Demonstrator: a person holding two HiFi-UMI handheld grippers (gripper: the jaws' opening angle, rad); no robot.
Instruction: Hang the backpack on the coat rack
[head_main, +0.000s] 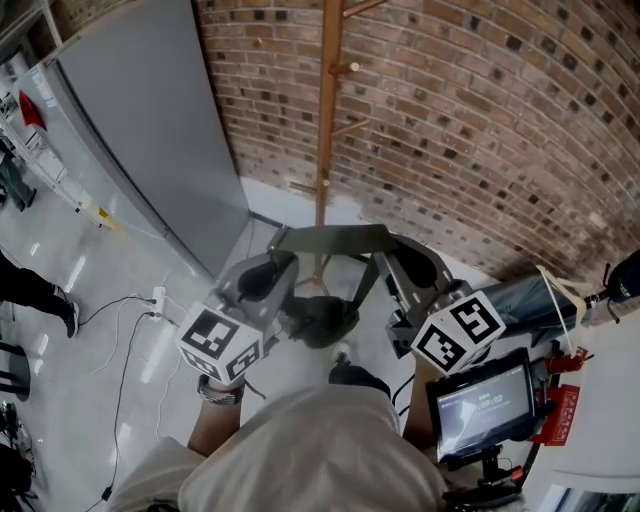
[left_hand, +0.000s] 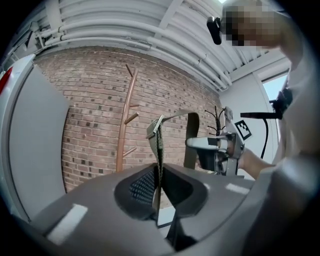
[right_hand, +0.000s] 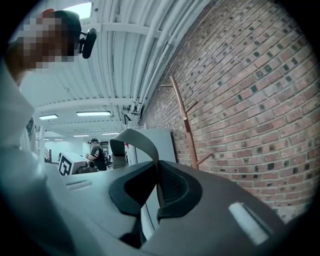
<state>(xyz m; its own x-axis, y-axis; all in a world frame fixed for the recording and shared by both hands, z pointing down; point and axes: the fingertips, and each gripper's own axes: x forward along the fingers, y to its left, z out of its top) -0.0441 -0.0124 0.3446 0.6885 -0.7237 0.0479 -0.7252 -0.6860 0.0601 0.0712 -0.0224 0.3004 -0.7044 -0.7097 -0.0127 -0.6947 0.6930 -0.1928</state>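
An olive carry strap (head_main: 330, 238) stretches between my two grippers, and the dark backpack (head_main: 322, 320) hangs from it below them. At the strap's left end my left gripper (head_main: 276, 248) is shut on it, the webbing (left_hand: 159, 150) pinched between its pads. My right gripper (head_main: 386, 252) is shut on the strap's right end, where the strap loop (right_hand: 134, 142) rises out of its closed jaws. The wooden coat rack (head_main: 328, 110) stands against the brick wall just beyond the strap, with short pegs up its pole. The coat rack (left_hand: 125, 125) shows left of the strap, and the coat rack (right_hand: 184, 120) also stands right of the loop.
A grey partition panel (head_main: 150, 130) stands left of the rack, with the brick wall (head_main: 480, 120) behind it. Cables (head_main: 130, 330) run over the floor at left. A tablet (head_main: 480, 405) sits at lower right. A person (right_hand: 97, 155) stands far back in the room.
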